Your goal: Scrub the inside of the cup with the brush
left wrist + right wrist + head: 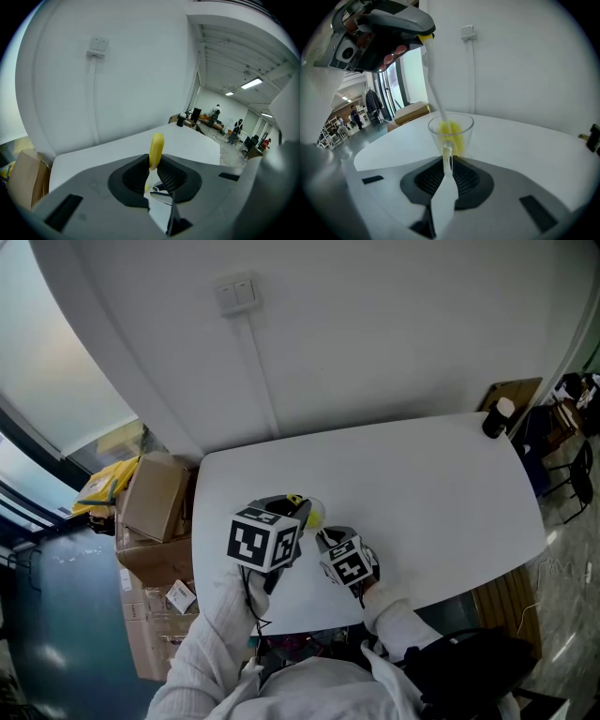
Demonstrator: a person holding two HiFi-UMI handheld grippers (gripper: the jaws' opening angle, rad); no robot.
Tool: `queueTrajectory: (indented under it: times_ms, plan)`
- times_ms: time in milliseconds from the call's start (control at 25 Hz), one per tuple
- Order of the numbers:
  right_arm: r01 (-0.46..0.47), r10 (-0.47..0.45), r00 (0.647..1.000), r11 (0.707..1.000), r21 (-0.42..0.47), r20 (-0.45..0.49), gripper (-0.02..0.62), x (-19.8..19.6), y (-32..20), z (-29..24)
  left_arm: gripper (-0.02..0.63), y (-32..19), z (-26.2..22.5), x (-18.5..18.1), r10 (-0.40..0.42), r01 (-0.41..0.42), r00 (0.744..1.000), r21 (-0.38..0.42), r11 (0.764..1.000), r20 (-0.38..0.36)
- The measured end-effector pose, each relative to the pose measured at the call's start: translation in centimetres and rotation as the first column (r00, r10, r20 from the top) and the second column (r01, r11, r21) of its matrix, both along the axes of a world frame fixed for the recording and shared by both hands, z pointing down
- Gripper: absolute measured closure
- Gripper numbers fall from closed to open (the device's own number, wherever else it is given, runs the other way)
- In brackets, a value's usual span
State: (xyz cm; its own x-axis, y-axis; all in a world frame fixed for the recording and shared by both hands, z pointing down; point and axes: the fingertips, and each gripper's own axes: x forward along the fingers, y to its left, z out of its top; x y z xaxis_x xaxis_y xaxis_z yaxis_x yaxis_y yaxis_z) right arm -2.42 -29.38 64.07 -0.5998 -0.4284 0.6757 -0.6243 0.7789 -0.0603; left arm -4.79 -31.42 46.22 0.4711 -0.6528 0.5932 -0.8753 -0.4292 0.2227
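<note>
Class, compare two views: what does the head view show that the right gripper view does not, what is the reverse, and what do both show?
Only the head view: the marker cube on each gripper and the person's white sleeves. Only the right gripper view: the right gripper clamped on the glass cup by its handle. Both: the left gripper holding the brush, the white table, the wall switch.

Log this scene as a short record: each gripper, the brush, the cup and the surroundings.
left gripper: shut on the brush, near the handle's top end
right gripper: shut on the cup, by its handle
brush: white handle slanting down, yellow head inside the cup
cup: clear glass, upright
surface: white table
background: wall switch; cardboard boxes beside the table
</note>
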Motion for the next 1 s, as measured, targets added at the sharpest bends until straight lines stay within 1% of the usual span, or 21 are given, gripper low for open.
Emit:
queueTrajectory:
  times_ms: [80, 160, 280, 360, 440, 520, 600, 680, 760, 880, 1000]
  plan:
    - [-0.001, 0.001, 1.000, 1.000, 0.002, -0.003, 0.489, 0.0, -0.1, 0.2, 0.551, 0.0, -1.0, -0.3, 0.000, 0.001, 1.000, 0.022, 1.000, -0.012]
    - [-0.007, 0.007, 1.000, 1.000, -0.004, -0.011, 0.489, 0.2, -0.2, 0.3, 0.551, -0.2, -2.5, -0.3, 0.016, -0.015, 1.000, 0.051, 0.999, -0.022]
    - [-0.002, 0.002, 1.000, 1.000, 0.003, -0.012, 0.489, 0.0, -0.2, 0.0, 0.552, -0.4, -4.7, -0.2, 0.054, -0.054, 0.999, 0.090, 0.994, 0.000]
    - [-0.002, 0.002, 1.000, 1.000, 0.007, -0.015, 0.489, -0.1, -0.3, 0.1, 0.552, -0.7, -5.5, -0.6, 0.058, -0.064, 0.997, 0.114, 0.991, 0.054]
    - [-0.007, 0.007, 1.000, 1.000, 0.004, -0.020, 0.489, 0.0, -0.3, 0.2, 0.552, -1.0, -5.4, -1.3, 0.046, -0.064, 0.988, 0.120, 0.991, 0.148]
    - [-0.008, 0.008, 1.000, 1.000, 0.006, -0.023, 0.489, 0.1, -0.4, 0.2, 0.552, -1.4, -4.3, -2.1, 0.027, -0.053, 0.972, 0.106, 0.993, 0.235]
    - [-0.009, 0.009, 1.000, 1.000, 0.005, -0.025, 0.489, 0.2, -0.4, 0.3, 0.552, -1.6, -2.8, -2.7, 0.010, -0.035, 0.960, 0.084, 0.996, 0.280]
    - [-0.010, 0.010, 1.000, 1.000, 0.003, -0.026, 0.489, 0.2, -0.4, 0.3, 0.552, -1.7, -1.0, -3.1, 0.001, -0.017, 0.958, 0.053, 0.998, 0.287]
    - [-0.010, 0.010, 1.000, 1.000, 0.005, -0.027, 0.489, 0.2, -0.4, 0.3, 0.552, -1.8, 0.5, -3.7, -0.016, 0.006, 0.961, 0.035, 0.999, 0.277]
    - [-0.012, 0.012, 1.000, 1.000, 0.008, -0.029, 0.489, 0.2, -0.4, 0.3, 0.552, -1.8, 0.9, -4.4, -0.041, 0.034, 0.968, 0.031, 0.999, 0.248]
    - [-0.021, 0.022, 0.999, 1.000, 0.012, -0.031, 0.489, 0.3, -0.6, 0.3, 0.552, -1.7, 0.8, -4.3, -0.028, 0.023, 0.971, 0.024, 0.999, 0.237]
